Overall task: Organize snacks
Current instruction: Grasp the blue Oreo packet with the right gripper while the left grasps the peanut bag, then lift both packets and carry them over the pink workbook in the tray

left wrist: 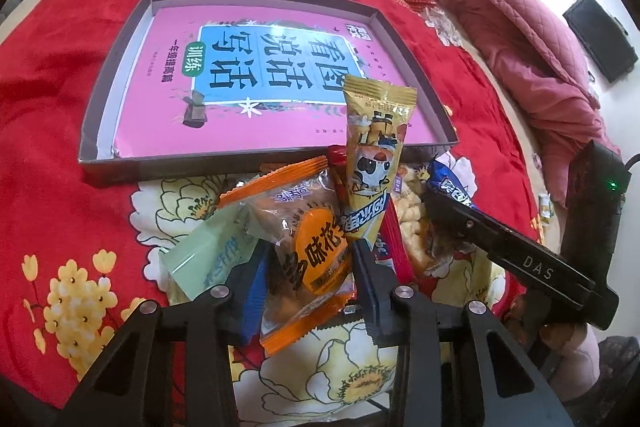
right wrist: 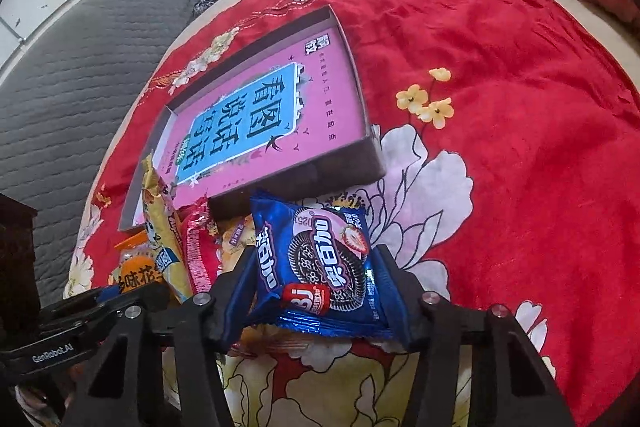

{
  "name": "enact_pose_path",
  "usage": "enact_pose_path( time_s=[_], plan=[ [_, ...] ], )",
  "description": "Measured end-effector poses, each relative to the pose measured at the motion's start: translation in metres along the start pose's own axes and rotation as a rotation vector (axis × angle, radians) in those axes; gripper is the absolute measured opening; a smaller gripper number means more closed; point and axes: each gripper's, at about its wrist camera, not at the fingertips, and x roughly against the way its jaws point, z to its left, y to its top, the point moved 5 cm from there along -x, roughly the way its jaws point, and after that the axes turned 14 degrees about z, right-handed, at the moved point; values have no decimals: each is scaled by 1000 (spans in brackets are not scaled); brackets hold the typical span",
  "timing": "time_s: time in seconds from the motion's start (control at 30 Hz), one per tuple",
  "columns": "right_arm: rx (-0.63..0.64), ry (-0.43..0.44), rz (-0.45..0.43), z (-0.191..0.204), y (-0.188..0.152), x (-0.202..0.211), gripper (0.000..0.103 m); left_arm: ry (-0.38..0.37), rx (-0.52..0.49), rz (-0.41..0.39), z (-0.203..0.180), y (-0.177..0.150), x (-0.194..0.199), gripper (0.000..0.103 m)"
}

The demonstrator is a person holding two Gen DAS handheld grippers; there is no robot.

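The fingers of the left gripper are pinching the orange pack; the right gripper is pinching the blue pack. Both packs are lying in the pile just in front of the tray. The picking step is going on; next, I think, each pack is needing a lift over the tray's near wall.

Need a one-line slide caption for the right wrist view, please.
Right gripper jaws closed on a blue foil cookie packet, beside the shallow grey cardboard tray on the red floral cloth.
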Motion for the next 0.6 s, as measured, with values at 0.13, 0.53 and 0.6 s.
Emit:
enact_pose_path(
  time_s=[0.13,0.53,0.6],
  plan=[
    [-4,9,-15,-1,0,4,56,-4,8,-12,3,-2,5,41],
    [52,-2,-101,9,1,24,56,-27,6,-61,3,-4,29,41],
    [67,-3,-122,12,2,28,56,-25,5,-74,4,-4,34,41]
  ],
)
